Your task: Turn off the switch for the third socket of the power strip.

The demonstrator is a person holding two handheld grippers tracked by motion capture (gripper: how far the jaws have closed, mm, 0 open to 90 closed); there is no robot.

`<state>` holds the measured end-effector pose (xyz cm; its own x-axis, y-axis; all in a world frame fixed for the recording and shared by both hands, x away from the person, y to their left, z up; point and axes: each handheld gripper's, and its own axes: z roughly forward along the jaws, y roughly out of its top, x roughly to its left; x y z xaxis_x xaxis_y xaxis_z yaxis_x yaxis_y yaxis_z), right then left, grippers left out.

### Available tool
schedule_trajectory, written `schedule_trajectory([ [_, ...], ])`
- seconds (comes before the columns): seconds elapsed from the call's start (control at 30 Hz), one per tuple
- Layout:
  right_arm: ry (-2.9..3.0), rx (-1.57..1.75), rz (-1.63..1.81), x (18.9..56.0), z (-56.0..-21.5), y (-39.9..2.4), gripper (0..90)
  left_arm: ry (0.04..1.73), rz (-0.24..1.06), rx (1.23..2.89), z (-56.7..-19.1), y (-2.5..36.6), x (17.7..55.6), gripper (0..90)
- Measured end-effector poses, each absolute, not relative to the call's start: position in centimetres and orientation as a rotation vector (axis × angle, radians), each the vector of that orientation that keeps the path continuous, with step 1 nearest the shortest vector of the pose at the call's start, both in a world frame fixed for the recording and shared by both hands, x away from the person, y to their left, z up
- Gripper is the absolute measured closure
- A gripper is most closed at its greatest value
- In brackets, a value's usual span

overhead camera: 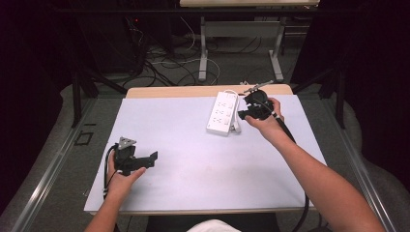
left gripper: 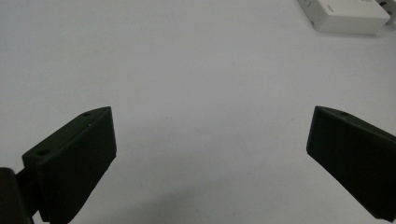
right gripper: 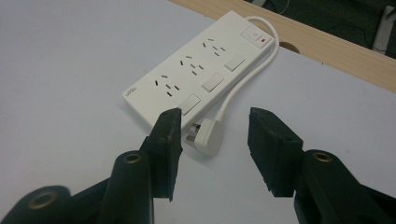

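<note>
A white power strip [overhead camera: 222,112] lies at the far right of the white table top [overhead camera: 193,145]. It has three sockets, each with its own switch, and a main switch at one end [right gripper: 196,70]. Its white cable [right gripper: 243,84] loops back along its side and ends in a white plug [right gripper: 205,135], which lies loose on the table by the strip's near end [overhead camera: 236,126]. My right gripper [overhead camera: 243,113] hovers just right of the strip, open; its jaws [right gripper: 215,116] frame the plug from above without touching it. My left gripper [overhead camera: 149,162] rests at the near left, wide open and empty [left gripper: 211,114].
The table's wooden back edge [overhead camera: 193,91] shows beyond the white sheet. Behind it stand a desk frame [overhead camera: 203,53] and loose floor cables [overhead camera: 164,67]. One corner of the power strip [left gripper: 348,14] appears far off in the left gripper view.
</note>
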<state>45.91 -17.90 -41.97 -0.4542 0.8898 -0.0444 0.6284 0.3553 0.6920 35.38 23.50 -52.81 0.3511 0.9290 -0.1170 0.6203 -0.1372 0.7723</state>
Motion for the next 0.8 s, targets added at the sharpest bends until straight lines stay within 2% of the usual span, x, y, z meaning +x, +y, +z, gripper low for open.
schedule_trajectory([
  [0.3,2.220,1.340,0.840,47.2,-42.8,-16.7,61.5,1.355,0.521,1.843,-52.9,23.5,35.4,1.3],
  [0.8,2.242,1.372,0.808,48.9,-44.0,-15.1,65.9,1.359,0.513,1.854,-52.8,23.7,35.4,1.8],
])
